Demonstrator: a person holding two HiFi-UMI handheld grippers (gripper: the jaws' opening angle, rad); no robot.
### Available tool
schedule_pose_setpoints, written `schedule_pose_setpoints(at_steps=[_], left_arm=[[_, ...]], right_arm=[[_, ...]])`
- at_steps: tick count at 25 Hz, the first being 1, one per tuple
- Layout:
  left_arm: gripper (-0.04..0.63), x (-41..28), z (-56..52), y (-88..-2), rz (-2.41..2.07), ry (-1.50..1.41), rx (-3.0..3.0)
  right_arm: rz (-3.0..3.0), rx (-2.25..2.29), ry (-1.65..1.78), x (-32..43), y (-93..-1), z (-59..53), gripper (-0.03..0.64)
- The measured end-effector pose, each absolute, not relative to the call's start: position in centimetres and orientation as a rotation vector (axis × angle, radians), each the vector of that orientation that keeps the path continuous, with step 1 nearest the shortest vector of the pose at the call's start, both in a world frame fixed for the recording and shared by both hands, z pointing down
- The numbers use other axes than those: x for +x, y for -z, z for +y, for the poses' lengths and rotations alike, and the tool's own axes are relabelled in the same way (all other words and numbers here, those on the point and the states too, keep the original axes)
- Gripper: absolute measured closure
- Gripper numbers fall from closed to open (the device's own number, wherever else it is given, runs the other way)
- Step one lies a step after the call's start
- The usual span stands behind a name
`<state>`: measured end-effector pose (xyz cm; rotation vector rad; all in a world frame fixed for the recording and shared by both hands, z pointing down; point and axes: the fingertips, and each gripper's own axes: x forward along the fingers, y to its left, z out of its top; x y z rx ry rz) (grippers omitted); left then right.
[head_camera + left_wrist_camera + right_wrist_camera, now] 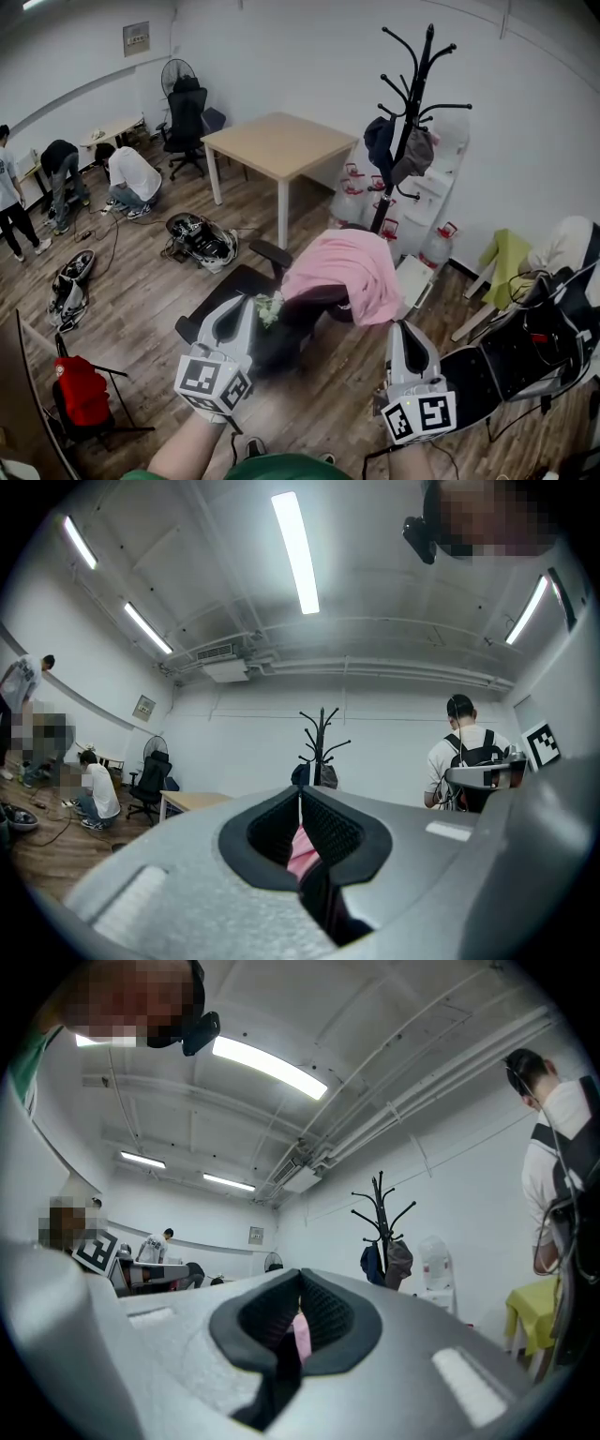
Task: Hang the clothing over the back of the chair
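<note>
- Over the back of the black office chair [232,287]: pink clothing [342,270], draped.
- Just short of it, side by side and roughly level: left gripper [246,303] and right gripper [402,328], both pressed shut, pinching nothing.
- On each cube: black-and-white square markers.

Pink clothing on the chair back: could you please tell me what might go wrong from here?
The pink clothing sits bunched on the chair back, part of which is bare; it could slide off. The left gripper, jaws shut, is close to the chair; a nudge might swivel it and shed the clothing.
</note>
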<state>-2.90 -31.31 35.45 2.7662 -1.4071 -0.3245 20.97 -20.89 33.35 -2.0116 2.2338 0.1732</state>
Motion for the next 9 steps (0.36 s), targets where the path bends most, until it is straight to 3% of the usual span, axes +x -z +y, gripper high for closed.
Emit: schedule_pose_setpoints(at_steps=[9], left_arm=[[0.578, -3.18, -30.47, -35.81, -1.396, 0.320, 2.757]], right_arm=[[2.233, -2.015, -0.181, 20.60, -33.38, -19.96, 0.614]])
